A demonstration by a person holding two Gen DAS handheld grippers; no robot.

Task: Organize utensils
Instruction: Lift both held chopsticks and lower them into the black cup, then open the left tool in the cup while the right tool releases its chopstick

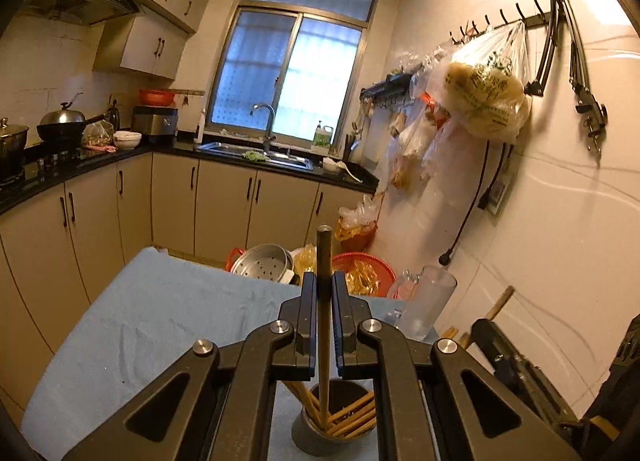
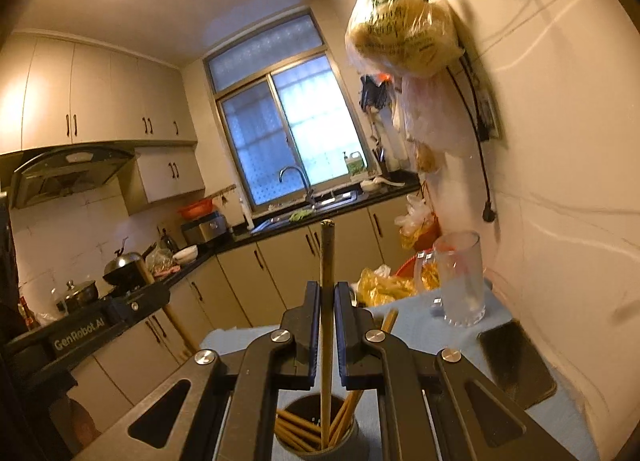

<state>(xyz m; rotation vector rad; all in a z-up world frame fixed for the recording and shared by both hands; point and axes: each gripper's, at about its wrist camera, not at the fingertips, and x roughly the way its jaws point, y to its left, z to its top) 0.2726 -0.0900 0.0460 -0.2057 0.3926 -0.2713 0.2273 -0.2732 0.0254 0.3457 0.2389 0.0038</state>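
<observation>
My left gripper [image 1: 324,285] is shut on a brown wooden chopstick [image 1: 324,261] held upright, its lower end inside a grey utensil cup [image 1: 316,437] with several chopsticks [image 1: 352,419] in it. My right gripper [image 2: 327,293] is shut on a lighter wooden chopstick [image 2: 327,257], also upright, its lower end in the same cup [image 2: 340,449] among several chopsticks [image 2: 296,429]. The cup stands on a light blue cloth-covered table [image 1: 160,321]. The right gripper's body shows at the right edge of the left wrist view, the left one's at the left of the right wrist view.
A clear glass mug [image 2: 460,281] [image 1: 428,305] stands on the table by the white wall. A dark phone [image 2: 516,365] lies near the wall. Beyond the table are a steel steamer pot [image 1: 264,265], red baskets [image 1: 360,273], hanging bags [image 1: 484,101], cabinets and a sink counter [image 1: 256,157].
</observation>
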